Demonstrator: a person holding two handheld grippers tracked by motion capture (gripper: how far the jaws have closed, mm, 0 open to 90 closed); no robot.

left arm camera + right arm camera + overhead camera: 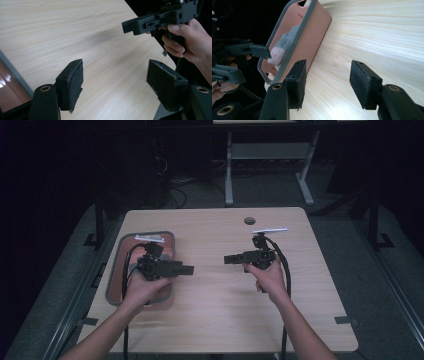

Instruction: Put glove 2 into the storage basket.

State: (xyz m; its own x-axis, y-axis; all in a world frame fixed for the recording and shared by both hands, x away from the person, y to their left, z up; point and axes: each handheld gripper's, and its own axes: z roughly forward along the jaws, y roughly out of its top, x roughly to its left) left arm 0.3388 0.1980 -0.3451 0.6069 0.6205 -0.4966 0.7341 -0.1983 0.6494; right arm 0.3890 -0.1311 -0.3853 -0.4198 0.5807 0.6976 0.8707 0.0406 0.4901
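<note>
Sock [284,46] lies in the bin [116,270] at the table's [220,320] left edge. Your left gripper [187,269] hovers beside it, jaws apart and empty; your right gripper [229,259] faces it over bare wood, jaws apart too.

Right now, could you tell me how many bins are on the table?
1: a pink bin with a grey rim at the table's left edge, by the left gripper; cloth items lie inside.
</note>
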